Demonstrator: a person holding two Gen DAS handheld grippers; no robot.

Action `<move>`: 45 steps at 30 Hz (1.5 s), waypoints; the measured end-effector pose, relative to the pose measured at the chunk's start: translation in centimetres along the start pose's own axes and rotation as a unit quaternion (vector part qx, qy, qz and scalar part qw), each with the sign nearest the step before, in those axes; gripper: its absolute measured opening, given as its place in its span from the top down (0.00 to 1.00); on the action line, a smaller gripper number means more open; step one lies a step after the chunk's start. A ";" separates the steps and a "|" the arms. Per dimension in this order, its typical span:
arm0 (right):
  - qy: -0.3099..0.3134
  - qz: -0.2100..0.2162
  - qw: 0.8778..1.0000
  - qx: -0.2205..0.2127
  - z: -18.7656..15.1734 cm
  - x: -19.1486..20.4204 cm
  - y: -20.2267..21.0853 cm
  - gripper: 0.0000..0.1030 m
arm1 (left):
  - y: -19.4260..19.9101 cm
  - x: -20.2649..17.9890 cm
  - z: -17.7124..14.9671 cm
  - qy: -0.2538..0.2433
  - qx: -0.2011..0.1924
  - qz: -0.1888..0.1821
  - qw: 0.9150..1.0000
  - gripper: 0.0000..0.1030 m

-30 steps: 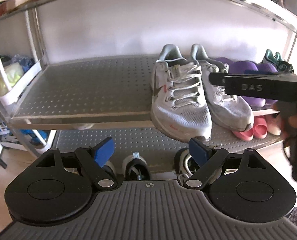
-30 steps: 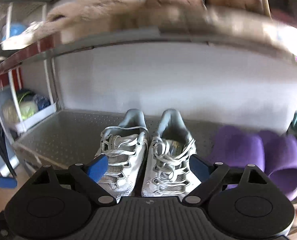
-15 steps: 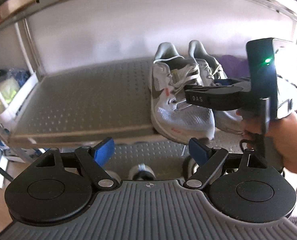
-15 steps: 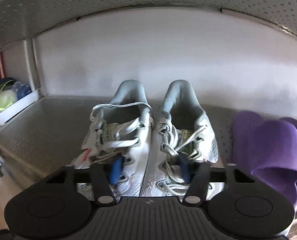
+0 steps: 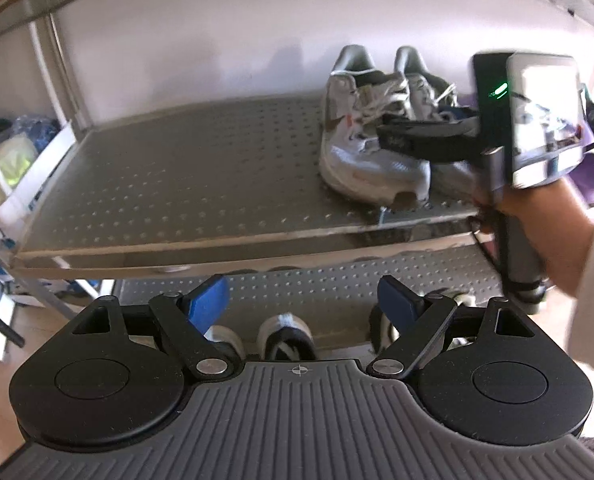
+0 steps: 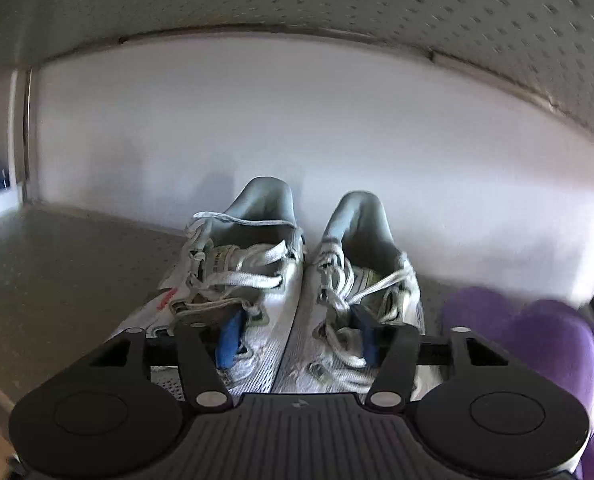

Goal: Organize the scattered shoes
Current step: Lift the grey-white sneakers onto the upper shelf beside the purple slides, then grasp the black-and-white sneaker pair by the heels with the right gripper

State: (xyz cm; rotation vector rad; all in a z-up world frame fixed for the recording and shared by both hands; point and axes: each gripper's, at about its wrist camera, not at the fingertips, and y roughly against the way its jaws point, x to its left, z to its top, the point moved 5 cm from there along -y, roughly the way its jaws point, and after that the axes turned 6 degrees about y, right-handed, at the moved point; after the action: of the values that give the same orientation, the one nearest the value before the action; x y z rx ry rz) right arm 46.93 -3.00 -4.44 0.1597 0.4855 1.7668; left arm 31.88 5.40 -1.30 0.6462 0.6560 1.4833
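So my right gripper [image 6: 297, 340] just opened some over the white sneakers [image 6: 293, 292], lower centre, pads inside both | left gripper [image 5: 303, 302] open, empty; shelf [image 5: 177, 184] mid-frame

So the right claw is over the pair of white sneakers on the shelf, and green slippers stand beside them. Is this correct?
Not quite: the slippers are purple, not green, as the right wrist view shows. The rest holds: the right claw is over the white sneakers on the shelf.
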 end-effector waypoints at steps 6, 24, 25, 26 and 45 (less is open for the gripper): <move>0.037 0.044 0.998 0.026 0.0 -0.8 6.8 0.23 | -2.5 -0.4 -3.2 -0.025 0.042 0.016 0.999 0.16; -0.071 0.040 0.961 0.263 -14.9 -10.0 13.4 0.40 | -6.4 -10.5 -9.2 -0.028 0.133 -0.058 0.989 0.24; -0.076 0.048 0.958 0.271 -15.6 -10.0 12.4 0.40 | -6.4 -10.3 -9.0 -0.029 0.136 -0.049 0.989 0.23; -0.076 0.057 0.956 0.277 -16.5 -9.9 11.2 0.42 | -6.3 -9.9 -8.6 -0.027 0.136 -0.039 0.990 0.22; -0.084 0.049 0.943 0.317 -23.2 -3.0 -1.1 0.55 | -3.7 0.5 -8.2 0.056 0.161 0.018 0.985 0.20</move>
State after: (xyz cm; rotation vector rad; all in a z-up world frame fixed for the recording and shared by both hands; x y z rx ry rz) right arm 40.33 -11.16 -25.33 0.7927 0.9219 1.6184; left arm 28.25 5.89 -9.57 0.8287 0.9874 1.4674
